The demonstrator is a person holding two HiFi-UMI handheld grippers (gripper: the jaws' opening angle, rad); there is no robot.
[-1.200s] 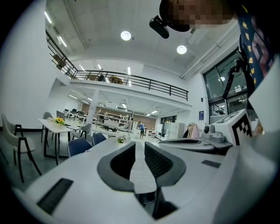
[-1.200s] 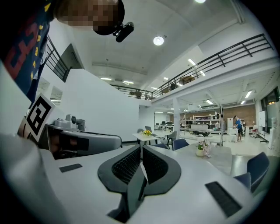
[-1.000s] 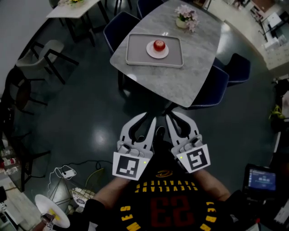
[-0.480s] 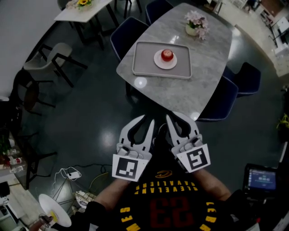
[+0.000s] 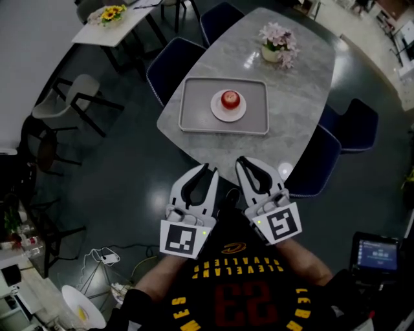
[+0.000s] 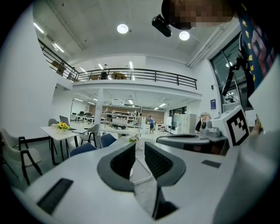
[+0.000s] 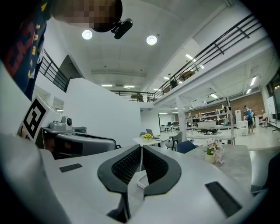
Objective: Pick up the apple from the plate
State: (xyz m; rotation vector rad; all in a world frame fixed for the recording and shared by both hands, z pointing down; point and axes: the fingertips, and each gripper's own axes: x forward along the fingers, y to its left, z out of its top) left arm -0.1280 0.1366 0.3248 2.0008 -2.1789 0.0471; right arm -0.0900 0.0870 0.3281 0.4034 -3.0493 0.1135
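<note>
A red apple (image 5: 230, 99) sits on a small white plate (image 5: 228, 114), which rests in a grey tray (image 5: 194, 106) on a marble table (image 5: 294, 97). Both grippers are held close to my body, short of the table's near edge and well away from the apple. My left gripper (image 5: 210, 169) (image 6: 140, 146) has a narrow gap between its jaws, with nothing in it. My right gripper (image 5: 242, 161) (image 7: 141, 148) has its jaws touching at the tips, also empty. In both gripper views a bit of the tray's rim (image 6: 143, 175) (image 7: 140, 180) shows between the jaws; the apple is hidden there.
A vase of pink flowers (image 5: 277, 40) (image 7: 214, 151) stands at the table's far end. Dark blue chairs (image 5: 178, 58) (image 5: 352, 123) (image 5: 317, 161) ring the table. A white table with sunflowers (image 5: 113, 16) and a grey chair (image 5: 71, 97) stand to the left. Cables (image 5: 103, 258) lie on the floor.
The table with the tray and apple has come nearer to the grippers in the head view. Both grippers keep the same pose in front of my body.
</note>
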